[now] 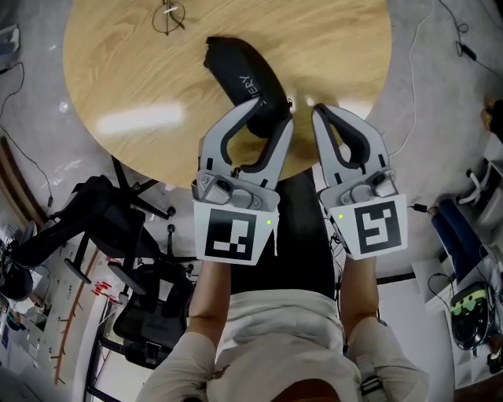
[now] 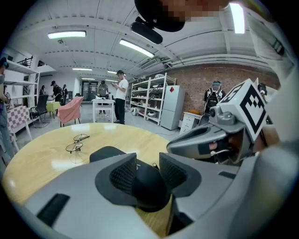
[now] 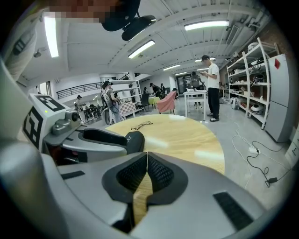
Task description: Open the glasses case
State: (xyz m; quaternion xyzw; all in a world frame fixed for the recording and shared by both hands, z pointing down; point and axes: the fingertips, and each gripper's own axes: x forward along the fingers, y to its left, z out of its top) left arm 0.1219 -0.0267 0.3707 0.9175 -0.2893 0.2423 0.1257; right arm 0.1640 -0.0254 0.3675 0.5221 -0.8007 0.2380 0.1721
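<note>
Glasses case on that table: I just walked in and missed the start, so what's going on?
A person holds a gripper in each hand. The left gripper has its jaws apart around the near end of the glasses case, which lies closed on the round wooden table. The right gripper is shut and empty beside it. Eyeglasses lie farther back.

Eyeglasses resting on a round wooden table
They are lying toward the table's 12 o'clock edge; a black office chair is standing off its 7 o'clock side.
</note>
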